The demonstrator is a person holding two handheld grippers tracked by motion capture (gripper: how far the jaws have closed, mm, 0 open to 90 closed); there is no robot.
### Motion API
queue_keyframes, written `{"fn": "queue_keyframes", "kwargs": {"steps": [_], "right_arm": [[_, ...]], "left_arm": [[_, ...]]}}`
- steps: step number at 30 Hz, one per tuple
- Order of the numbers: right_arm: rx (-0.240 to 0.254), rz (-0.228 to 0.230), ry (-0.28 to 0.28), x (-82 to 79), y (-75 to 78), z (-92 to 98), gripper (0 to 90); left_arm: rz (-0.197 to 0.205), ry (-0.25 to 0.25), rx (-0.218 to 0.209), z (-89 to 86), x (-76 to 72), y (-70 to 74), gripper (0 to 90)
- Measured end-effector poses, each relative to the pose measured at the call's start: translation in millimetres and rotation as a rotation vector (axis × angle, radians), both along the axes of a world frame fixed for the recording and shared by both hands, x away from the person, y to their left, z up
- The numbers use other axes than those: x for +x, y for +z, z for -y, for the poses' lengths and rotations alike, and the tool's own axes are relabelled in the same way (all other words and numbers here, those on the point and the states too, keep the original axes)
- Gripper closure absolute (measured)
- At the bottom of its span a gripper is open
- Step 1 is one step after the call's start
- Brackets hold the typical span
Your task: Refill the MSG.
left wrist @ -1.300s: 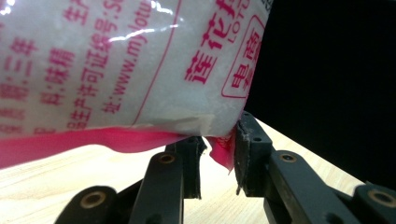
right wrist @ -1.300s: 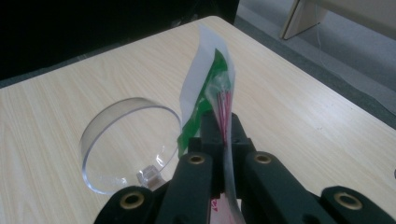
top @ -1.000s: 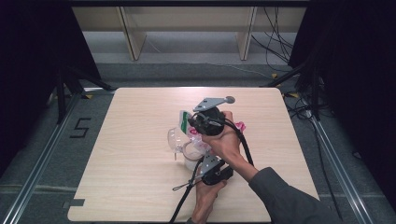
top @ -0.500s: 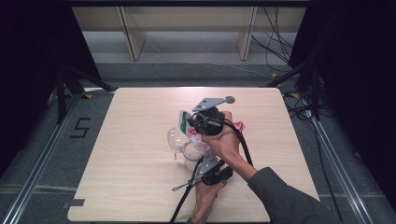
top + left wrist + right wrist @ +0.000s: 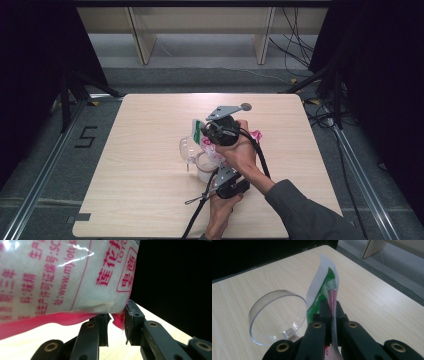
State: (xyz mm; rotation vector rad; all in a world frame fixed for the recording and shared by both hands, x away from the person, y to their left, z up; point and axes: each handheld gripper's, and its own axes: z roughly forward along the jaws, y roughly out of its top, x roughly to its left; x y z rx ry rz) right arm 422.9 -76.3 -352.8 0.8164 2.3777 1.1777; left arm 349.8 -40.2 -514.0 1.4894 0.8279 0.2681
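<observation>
In the high view we count two grippers, one bag, one clear lid and one round container on the wooden table (image 5: 140, 200). The right gripper (image 5: 202, 132) sits at the middle of the frame, its grey plate on top, pinching the green and white top edge of the seasoning bag (image 5: 198, 131). The left gripper (image 5: 220, 172) lies just below it, toward the bottom centre. A pink corner of the bag peeks out to the right of the hand. The clear lid (image 5: 186, 149) stands left of centre, just above the pale container (image 5: 205, 165), which the hands partly cover.

In the left gripper view we see one bag (image 5: 62, 277), white with pink print, filling the upper left and cut off by the frame. Its pink lower seam hangs down between the left gripper (image 5: 117, 326), whose jaws stand narrow around the seam corner; we cannot tell whether the pads press it.

In the right gripper view the right gripper (image 5: 331, 315) is clamped tight on the bag's edge (image 5: 324, 282), which rises upright above centre. One clear lid (image 5: 275, 317) stands at the left, just beside the bag.
</observation>
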Motion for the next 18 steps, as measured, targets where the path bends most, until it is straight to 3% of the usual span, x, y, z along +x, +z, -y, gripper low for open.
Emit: {"fn": "queue_keyframes", "kwargs": {"steps": [2,4,6,9,13,14,18], "right_arm": [[0.005,0.002,0.0,0.1,0.4,0.0,90.0],[0.013,-0.013,-0.001,0.1,2.2,1.2,90.0],[0.009,-0.015,0.002,0.0,2.7,1.1,90.0],[0.008,0.014,0.007,2.3,1.9,1.4,90.0],[0.007,0.017,0.006,2.0,1.8,1.1,90.0],[0.002,-0.011,-0.002,0.3,3.0,1.3,90.0],[-0.007,-0.009,0.002,-0.3,1.3,-0.9,90.0]], "left_arm": [[0.008,-0.013,-0.018,-0.5,1.7,-0.7,74.4],[0.001,-0.001,-0.001,-1.6,0.7,0.0,74.5],[0.005,-0.008,-0.013,-1.1,1.1,-0.3,74.5],[0.006,-0.008,-0.015,-1.0,1.1,-0.2,74.5],[0.007,-0.009,-0.018,-0.9,1.1,0.0,74.5],[-0.001,0.001,0.001,-1.3,-0.1,0.9,74.5],[-0.004,-0.003,-0.008,-0.6,0.0,0.8,74.5]]}}
